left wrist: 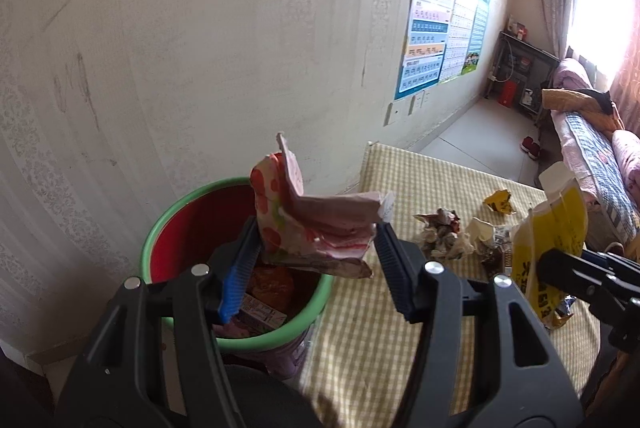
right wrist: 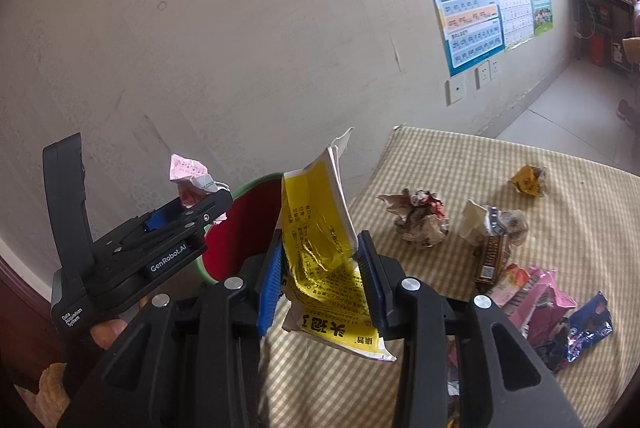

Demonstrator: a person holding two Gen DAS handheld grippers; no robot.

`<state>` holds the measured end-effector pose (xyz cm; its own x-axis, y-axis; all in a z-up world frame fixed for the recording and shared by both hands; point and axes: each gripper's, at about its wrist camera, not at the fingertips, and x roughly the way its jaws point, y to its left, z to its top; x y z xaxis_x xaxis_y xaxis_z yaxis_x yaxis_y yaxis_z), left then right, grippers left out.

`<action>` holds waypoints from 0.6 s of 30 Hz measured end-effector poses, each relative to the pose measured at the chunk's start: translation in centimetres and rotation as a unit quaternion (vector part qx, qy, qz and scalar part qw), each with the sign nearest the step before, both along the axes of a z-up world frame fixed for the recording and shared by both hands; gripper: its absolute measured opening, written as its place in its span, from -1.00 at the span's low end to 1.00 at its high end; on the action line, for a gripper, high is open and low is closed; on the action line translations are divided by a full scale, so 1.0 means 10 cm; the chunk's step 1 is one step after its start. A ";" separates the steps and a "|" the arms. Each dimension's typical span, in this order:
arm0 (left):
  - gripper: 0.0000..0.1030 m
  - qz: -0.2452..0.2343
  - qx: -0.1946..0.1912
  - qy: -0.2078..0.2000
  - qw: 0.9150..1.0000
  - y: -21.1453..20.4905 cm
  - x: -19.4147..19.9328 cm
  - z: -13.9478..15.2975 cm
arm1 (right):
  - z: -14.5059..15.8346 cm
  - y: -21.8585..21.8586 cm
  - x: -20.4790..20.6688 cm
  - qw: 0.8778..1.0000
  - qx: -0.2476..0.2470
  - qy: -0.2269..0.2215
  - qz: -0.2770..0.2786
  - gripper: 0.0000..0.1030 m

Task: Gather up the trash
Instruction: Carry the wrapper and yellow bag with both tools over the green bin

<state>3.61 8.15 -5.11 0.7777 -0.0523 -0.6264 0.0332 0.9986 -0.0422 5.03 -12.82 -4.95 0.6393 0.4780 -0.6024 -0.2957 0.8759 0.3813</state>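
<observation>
left tongs [left wrist: 318, 252]: clamping a crumpled pink wrapper [left wrist: 316, 224] between both pads, holding it over the mouth of the green-rimmed bin [left wrist: 160, 228]
right tongs [right wrist: 320, 268]: gripping a folded yellow packet [right wrist: 320, 252] at its middle, the jaws standing narrow; it is hanging above the near edge of the counter [right wrist: 540, 308], just beside the bin and not yet over it
bin: standing against the wall beside the counter's left edge, already holding an orange bag and small cartons, filling up but not brimming as far as I can see
risk, pink wrapper: part of it is jutting up and out past the right pad toward the counter; if the tongs are opening while it sits that far right, it may be catching the rim and sliding down outside
risk, yellow packet: its loose lower flap is dangling well below the pads; dragging it sideways may be snagging the rim or the checked cloth, twisting it out of a grip that is looking light
risk, crowding: both tongs are closing in on one opening; in the right wrist view the left tool is sitting between the packet and the bin, so a bump may be knocking either piece loose
still on the counter: crumpled paper ball [right wrist: 418, 218], white cup scrap [right wrist: 494, 224], small yellow wrapper [right wrist: 528, 179], pink and blue foil packets [right wrist: 556, 304], all well apart from the bin and waiting
</observation>
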 end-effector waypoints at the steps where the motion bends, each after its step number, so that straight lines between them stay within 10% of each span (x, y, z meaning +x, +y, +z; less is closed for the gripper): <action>1: 0.08 0.004 -0.001 0.001 1.000 0.03 0.01 -0.01 | 0.00 0.04 0.01 1.000 -0.001 0.000 0.004 -0.31; 18: 0.08 0.041 -0.005 0.018 0.999 0.44 0.11 -0.16 | -0.08 0.51 0.20 0.999 -0.012 0.013 0.045 -0.28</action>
<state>4.68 12.57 -6.72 0.7562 0.0038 -0.6543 -0.0501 0.9974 -0.0520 7.05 -7.76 -5.74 0.5785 0.5182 -0.6299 -0.3644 0.8551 0.3688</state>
